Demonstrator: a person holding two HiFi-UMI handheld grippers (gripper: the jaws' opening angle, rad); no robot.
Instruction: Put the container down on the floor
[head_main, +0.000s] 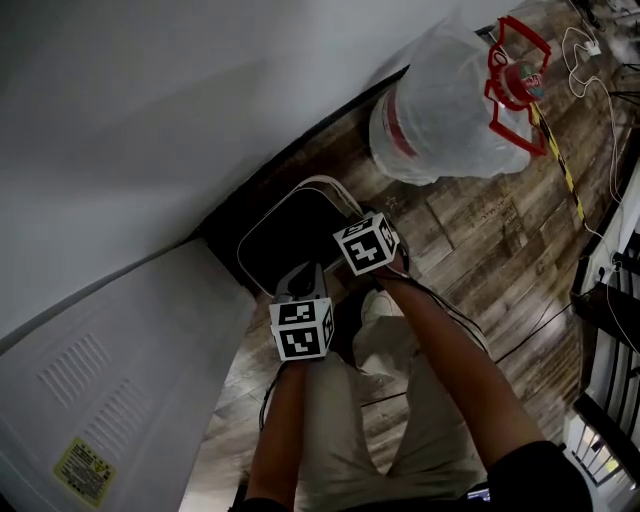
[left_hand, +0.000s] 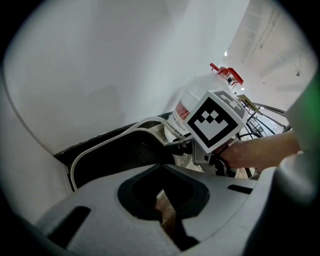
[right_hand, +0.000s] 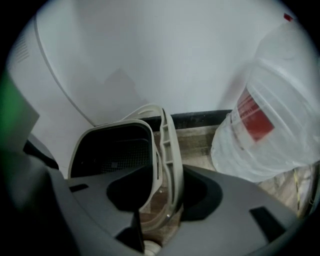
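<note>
While angled down, right claw (right_hand: 152, 231) straddles container (right_hand: 167, 150) (loosely).

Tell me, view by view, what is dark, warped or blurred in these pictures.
Head view: sharp, floor evenly lit, but the container's inside is nearly black. Left gripper view: fisheye bends the wall, corners black, a green blur at the right edge. Right gripper view: same black corners, the water jug soft and washed out, a green smear at left.

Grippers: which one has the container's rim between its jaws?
The right gripper: the container's white rim stands between its jaws; the left gripper has only floor there.
</note>
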